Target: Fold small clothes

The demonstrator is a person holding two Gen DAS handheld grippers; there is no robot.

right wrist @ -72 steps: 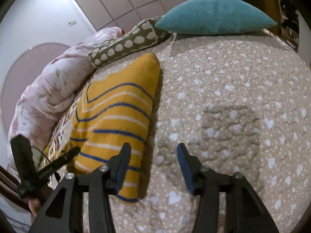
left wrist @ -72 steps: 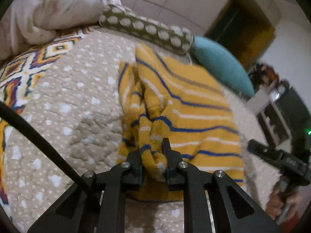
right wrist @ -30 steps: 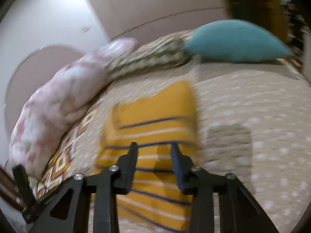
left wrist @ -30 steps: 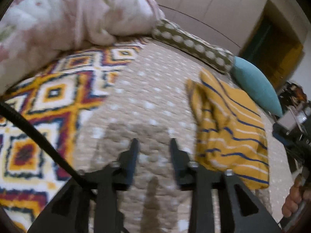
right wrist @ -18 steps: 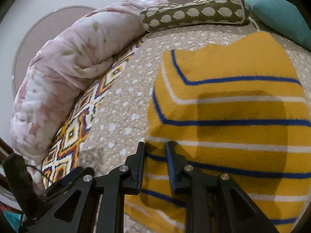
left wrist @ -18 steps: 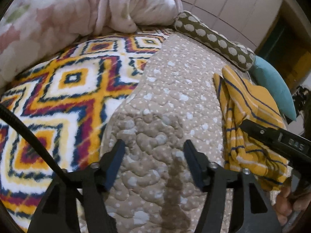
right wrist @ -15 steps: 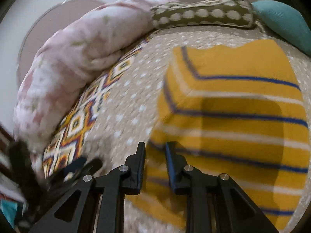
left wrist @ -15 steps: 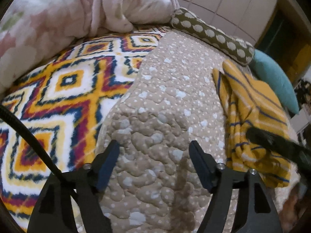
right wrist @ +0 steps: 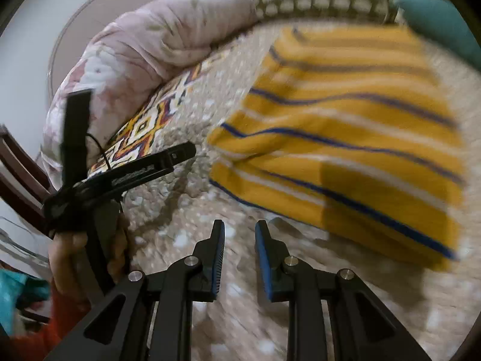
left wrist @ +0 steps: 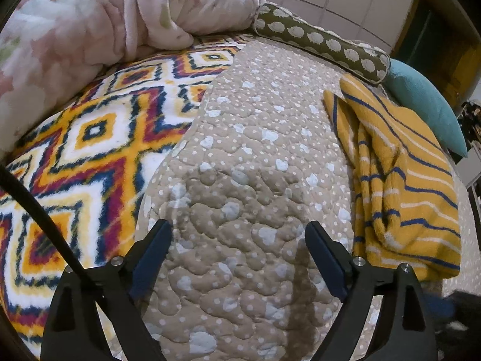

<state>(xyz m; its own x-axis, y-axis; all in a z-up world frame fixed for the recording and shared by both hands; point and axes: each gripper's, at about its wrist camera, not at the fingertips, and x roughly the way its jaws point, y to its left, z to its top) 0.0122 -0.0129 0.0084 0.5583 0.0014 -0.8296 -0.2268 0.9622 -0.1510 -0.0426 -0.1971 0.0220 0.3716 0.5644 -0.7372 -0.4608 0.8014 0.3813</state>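
Observation:
A yellow sweater [left wrist: 402, 180] with blue and white stripes lies folded on the beige dotted quilt [left wrist: 246, 156], at the right of the left wrist view. My left gripper [left wrist: 239, 234] hovers over bare quilt to the sweater's left, its jaws opening wide with nothing between them. In the blurred right wrist view the sweater [right wrist: 354, 132] lies ahead and to the right. My right gripper [right wrist: 240, 234] sits over the quilt just short of the sweater's near edge, its jaws a narrow gap apart and empty. The left gripper's body [right wrist: 120, 177] and the hand holding it show at the left.
A patterned orange, red and white blanket [left wrist: 75, 156] covers the left side of the bed. A pink floral duvet [left wrist: 105, 21] is bunched at the back left. A spotted bolster [left wrist: 321, 42] and a teal cushion [left wrist: 427, 108] lie behind the sweater.
The left gripper's jaws have spread from narrow to wide over the bare quilt. The right gripper has drawn back off the sweater toward its near left edge, jaws staying narrow.

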